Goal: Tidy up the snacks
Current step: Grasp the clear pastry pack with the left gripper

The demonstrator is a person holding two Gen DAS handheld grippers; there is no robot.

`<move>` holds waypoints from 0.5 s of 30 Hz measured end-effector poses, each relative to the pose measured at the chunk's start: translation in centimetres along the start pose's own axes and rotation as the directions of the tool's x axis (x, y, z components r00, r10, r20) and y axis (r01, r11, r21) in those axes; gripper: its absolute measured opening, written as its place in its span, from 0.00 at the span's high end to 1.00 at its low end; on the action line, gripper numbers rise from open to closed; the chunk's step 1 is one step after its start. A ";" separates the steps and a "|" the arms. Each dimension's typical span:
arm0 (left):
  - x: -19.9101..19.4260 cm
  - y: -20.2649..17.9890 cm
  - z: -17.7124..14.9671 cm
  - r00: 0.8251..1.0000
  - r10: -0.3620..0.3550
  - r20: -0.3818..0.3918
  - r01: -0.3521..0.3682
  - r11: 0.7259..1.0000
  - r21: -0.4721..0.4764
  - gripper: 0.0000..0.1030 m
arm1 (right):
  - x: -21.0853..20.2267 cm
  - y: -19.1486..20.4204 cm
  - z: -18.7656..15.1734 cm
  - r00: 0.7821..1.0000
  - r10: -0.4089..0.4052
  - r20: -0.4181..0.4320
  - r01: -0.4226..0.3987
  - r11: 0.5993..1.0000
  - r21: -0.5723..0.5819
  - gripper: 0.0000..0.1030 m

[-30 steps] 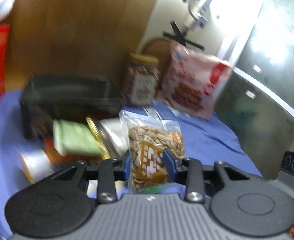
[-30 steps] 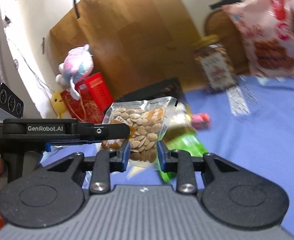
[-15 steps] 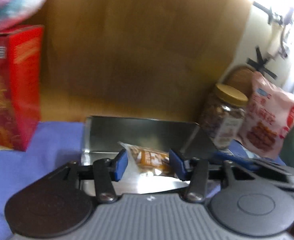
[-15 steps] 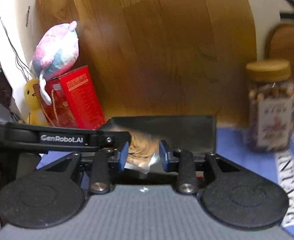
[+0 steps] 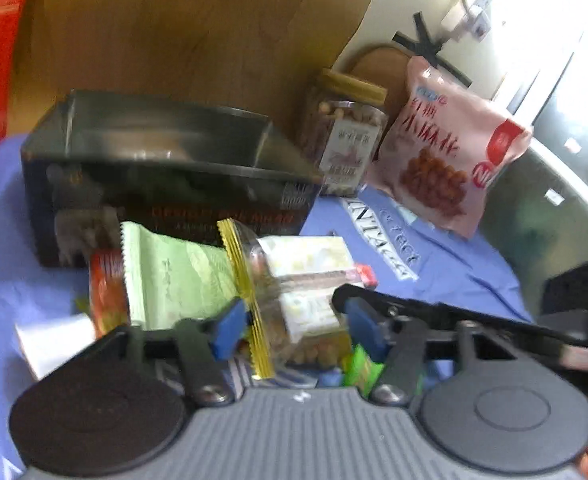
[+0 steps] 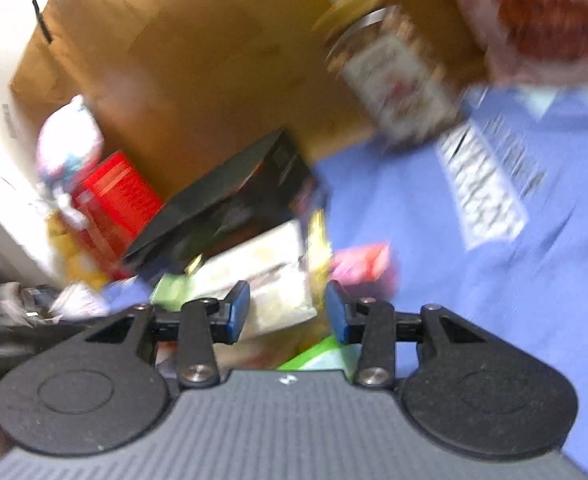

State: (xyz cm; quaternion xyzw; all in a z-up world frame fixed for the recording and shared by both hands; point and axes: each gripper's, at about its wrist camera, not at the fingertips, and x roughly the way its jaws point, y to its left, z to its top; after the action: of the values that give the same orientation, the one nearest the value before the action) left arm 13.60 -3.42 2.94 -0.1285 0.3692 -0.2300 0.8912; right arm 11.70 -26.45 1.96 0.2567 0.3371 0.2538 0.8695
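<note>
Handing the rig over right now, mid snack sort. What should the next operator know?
Left gripper: jaws apart astride the clear yellow-edged packet, just been closing; no grip visible.
Right gripper: empty, jaws just been opening, over the same pile.
Things: black box behind the pile; jar and pink bag stand to its right.
Done: the almond bag both grippers held a second ago is released, apparently into the box.
Left: the pile in front of the box.
</note>
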 end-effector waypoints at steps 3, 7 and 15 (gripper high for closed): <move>-1.1 -0.5 -0.8 1.000 -0.006 0.019 0.007 0.999 -0.041 0.66 | -1.8 1.8 -1.1 0.999 -0.007 0.036 0.008 1.000 -0.029 0.68; -5.5 -1.6 -1.1 0.993 -0.020 0.113 0.023 1.000 -0.021 0.69 | -5.3 4.3 -2.9 0.993 0.043 0.108 -0.033 0.995 -0.094 0.69; -9.9 -1.9 -7.3 0.993 0.048 0.112 -0.049 0.999 0.004 0.69 | -7.4 6.2 -8.3 0.998 0.066 0.004 -0.064 0.982 -0.175 0.68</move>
State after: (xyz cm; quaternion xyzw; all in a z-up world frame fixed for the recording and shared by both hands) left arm 1.62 -0.50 4.60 -0.1292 0.3210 -0.2021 0.9162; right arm -0.67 -24.07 3.82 0.1917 0.3005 0.3095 0.8816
